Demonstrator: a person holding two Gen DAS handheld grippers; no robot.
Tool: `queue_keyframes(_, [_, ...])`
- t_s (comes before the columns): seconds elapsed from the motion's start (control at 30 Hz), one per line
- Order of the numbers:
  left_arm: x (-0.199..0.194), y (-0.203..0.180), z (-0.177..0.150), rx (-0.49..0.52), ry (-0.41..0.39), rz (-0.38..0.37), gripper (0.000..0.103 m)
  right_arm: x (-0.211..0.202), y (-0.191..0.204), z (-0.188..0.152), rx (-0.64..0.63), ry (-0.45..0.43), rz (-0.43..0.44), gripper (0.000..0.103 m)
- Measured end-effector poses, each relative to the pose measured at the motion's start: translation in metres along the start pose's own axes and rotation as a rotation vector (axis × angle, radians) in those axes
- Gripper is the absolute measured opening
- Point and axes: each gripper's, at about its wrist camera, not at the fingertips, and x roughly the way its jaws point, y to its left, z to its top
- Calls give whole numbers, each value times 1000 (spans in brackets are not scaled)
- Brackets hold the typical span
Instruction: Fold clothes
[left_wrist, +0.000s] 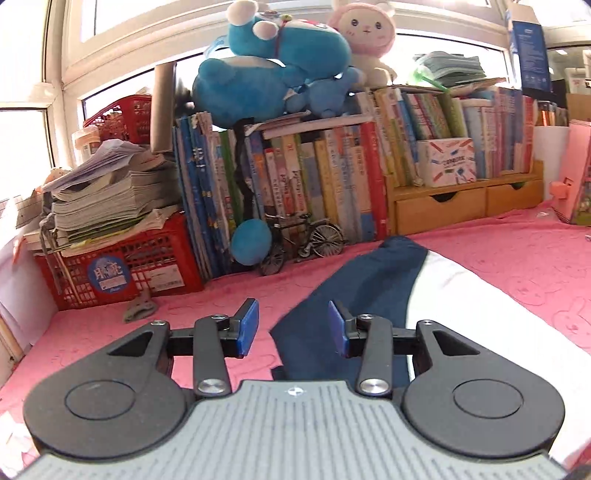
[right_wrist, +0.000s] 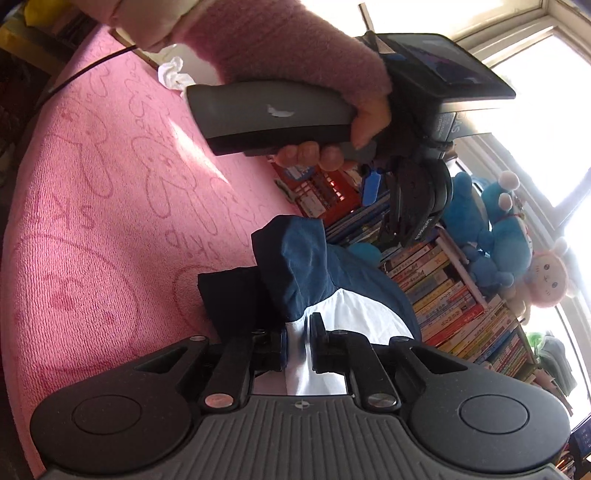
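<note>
On the pink bedspread (left_wrist: 480, 254), which fills the lower part of both views, lies a navy and white garment (left_wrist: 373, 291). From the left wrist view its long axis runs away from the camera toward the row of books (left_wrist: 332, 177), the navy part stretched out ahead and ending near the small model bicycle (left_wrist: 303, 240), the white part beside it on the right. From the right wrist view the navy part is bunched into a raised fold above the white panel (right_wrist: 347, 314).

Behind the bedspread a red crate (left_wrist: 122, 266) holds papers and carries a tall stack of papers (left_wrist: 107, 199) on top; a second red basket (left_wrist: 125, 114) stands higher behind it. A wooden shelf with two shut drawers (left_wrist: 469, 199) holds upright books and a white box (left_wrist: 447, 162). A blue plush toy (left_wrist: 273, 66) and a pink plush rabbit (left_wrist: 365, 33) sit on top of the books.

The left gripper (left_wrist: 291, 328) hangs over the near end of the navy cloth, its blue-padded jaws spread wide with nothing between them. A hand (right_wrist: 347, 129) in a pink sleeve (right_wrist: 280, 40) grasps its handle in the right wrist view.

The right gripper (right_wrist: 297, 343) has its jaws drawn narrow, pinching the white cloth at the garment's near edge.
</note>
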Motion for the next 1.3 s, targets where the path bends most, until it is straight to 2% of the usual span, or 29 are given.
queue_keyframes(0.13, [-3, -10, -25, -10, 69, -30, 41, -17, -21, -11, 80, 26, -30, 45])
queue_keyframes(0.17, [-4, -11, -30, 0, 77, -21, 42, -22, -29, -15, 101, 35, -39, 47])
queue_keyframes(0.23, [-8, -12, -38, 58, 74, 30, 50, -32, -42, -24, 140, 56, -52, 54])
queue_keyframes(0.27, [-9, -13, -40, 88, 72, 60, 50, -37, -47, -29, 159, 67, -56, 56])
queue_keyframes(0.33, [-14, -11, -38, 109, 66, 131, 49, -43, -56, -38, 184, 78, -63, 56])
queue_keyframes(0.37, [-21, -9, -34, 81, 49, 123, 47, -45, -60, -41, 189, 75, -64, 57])
queue_keyframes(0.47, [-46, -5, -19, -37, -12, 58, 47, -36, -55, -37, 166, 60, -72, 58])
queue_keyframes(0.57, [-70, -18, -14, -18, -64, -66, 49, -29, -46, -26, 165, 31, -45, 58])
queue_keyframes(0.63, [-80, -28, -20, 81, -80, -104, 53, -31, -43, -21, 156, 8, -31, 58])
queue_keyframes(0.73, [-94, -39, -37, 270, -89, -160, 52, -44, -48, -28, 166, 8, -20, 60])
queue_keyframes(0.8, [-100, -48, -42, 362, -81, -204, 52, -54, -57, -41, 181, 34, -20, 60])
queue_keyframes(0.93, [-100, -82, -47, 510, -115, -267, 53, -63, -75, -72, 232, 147, -73, 60])
queue_keyframes(1.07, [-85, -126, -54, 603, -135, -327, 53, -56, -98, -96, 386, 230, -94, 60])
queue_keyframes(1.17, [-73, -152, -59, 655, -131, -356, 53, -44, -113, -103, 501, 254, -74, 60])
queue_keyframes(1.2, [-69, -157, -59, 663, -127, -359, 48, -39, -116, -104, 531, 260, -70, 59])
queue_keyframes(1.23, [-66, -161, -60, 671, -123, -360, 49, -34, -120, -106, 561, 265, -67, 53])
queue_keyframes(1.27, [-63, -164, -60, 672, -119, -359, 53, -29, -123, -107, 591, 271, -64, 52])
queue_keyframes(1.3, [-61, -165, -60, 670, -114, -356, 50, -24, -129, -111, 648, 280, -44, 49])
